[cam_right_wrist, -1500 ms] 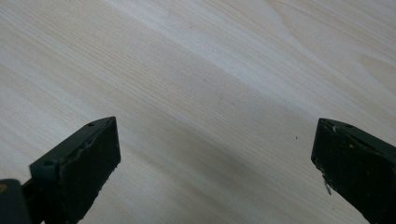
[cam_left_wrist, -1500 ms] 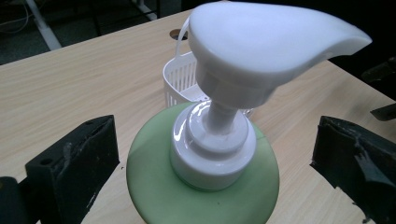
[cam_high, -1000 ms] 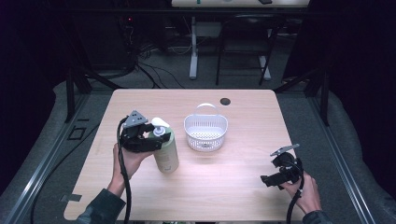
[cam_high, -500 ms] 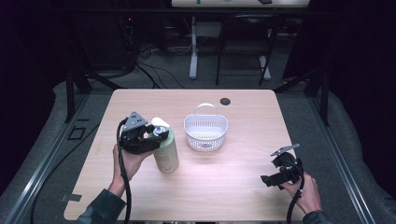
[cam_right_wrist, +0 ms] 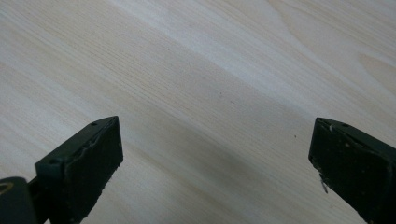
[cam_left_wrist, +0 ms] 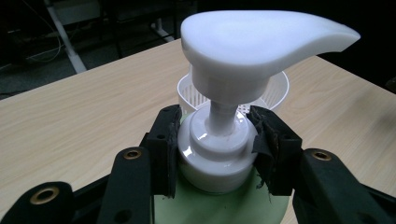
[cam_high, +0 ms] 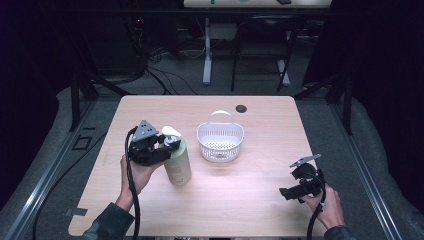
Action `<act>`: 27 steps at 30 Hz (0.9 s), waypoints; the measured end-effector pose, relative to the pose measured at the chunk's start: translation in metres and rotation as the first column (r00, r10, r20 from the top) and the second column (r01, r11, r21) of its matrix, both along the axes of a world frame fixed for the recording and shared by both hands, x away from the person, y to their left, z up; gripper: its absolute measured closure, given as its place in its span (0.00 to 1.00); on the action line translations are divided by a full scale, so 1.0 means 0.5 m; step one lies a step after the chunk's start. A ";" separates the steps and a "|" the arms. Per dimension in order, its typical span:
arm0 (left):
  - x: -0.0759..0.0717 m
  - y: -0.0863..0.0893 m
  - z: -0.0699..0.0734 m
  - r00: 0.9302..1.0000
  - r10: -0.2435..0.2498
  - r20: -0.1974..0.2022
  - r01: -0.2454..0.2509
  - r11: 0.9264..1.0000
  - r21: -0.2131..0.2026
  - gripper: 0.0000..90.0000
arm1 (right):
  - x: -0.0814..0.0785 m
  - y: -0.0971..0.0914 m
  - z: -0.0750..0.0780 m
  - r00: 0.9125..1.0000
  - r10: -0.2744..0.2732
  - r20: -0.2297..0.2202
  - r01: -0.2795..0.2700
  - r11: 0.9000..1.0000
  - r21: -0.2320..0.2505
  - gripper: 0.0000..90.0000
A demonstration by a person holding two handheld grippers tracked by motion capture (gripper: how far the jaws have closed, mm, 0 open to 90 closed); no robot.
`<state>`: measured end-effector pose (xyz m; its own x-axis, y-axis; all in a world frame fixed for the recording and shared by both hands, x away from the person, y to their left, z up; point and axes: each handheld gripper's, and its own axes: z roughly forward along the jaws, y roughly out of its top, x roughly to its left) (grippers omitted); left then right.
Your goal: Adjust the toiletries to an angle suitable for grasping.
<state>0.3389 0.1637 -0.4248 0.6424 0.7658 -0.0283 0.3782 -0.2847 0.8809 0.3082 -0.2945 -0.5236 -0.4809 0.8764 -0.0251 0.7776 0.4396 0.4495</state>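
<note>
**Bottle gripped at the neck, basket not yet reached**

Counter [cam_high: 260, 200]: pale wood, mostly bare. It carries 2 things, plus a small dark disc [cam_high: 241, 108] near the far edge.

Basket [cam_high: 220, 142]: white, perforated, handle up, standing mid-counter. Nothing visible inside it. In the left claw's view its rim sits just behind the pump head.

Bottle [cam_high: 178, 165]: pale green body, white pump top, upright on the counter, left of the basket and near it but apart. No gap under its base that I can make out, so I judge it not yet lifted.

Left claw [cam_left_wrist: 217, 140]: clamped on the bottle's white collar, 1 jaw pressed to each side just under the pump stem. Grip looks square and centred.

Right claw [cam_high: 290, 191]: at the near right of the counter, well apart from both bottle and basket. Its own view shows the 2 jaws spread wide over bare wood, holding nothing.

Progress, as a judgement: the work looks to be moving the bottle toward the basket. Grasp is done. Left to do: lift, carry right, lower in, release. Roughly the 1st of 4 steps complete. The tall bottle may sit tilted in the shallow basket.
</note>
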 end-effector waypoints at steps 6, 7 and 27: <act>-0.001 0.000 -0.002 1.000 0.001 0.009 -0.001 1.000 -0.004 0.61 | 0.000 0.000 0.000 1.000 -0.001 -0.001 0.001 1.000 -0.002 0.03; -0.001 0.000 -0.002 1.000 0.003 0.012 -0.003 1.000 -0.005 0.61 | 0.000 0.000 -0.001 1.000 -0.001 -0.001 0.001 1.000 -0.002 0.03; 0.000 0.002 0.005 1.000 0.010 0.003 -0.010 1.000 0.015 0.62 | 0.000 0.000 0.000 1.000 -0.002 0.000 0.002 1.000 -0.001 0.03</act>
<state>0.3389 0.1648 -0.4221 0.6346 0.7727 -0.0153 0.3790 -0.2939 0.8775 0.3084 -0.2948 -0.5238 -0.4791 0.8774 -0.0254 0.7787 0.4381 0.4491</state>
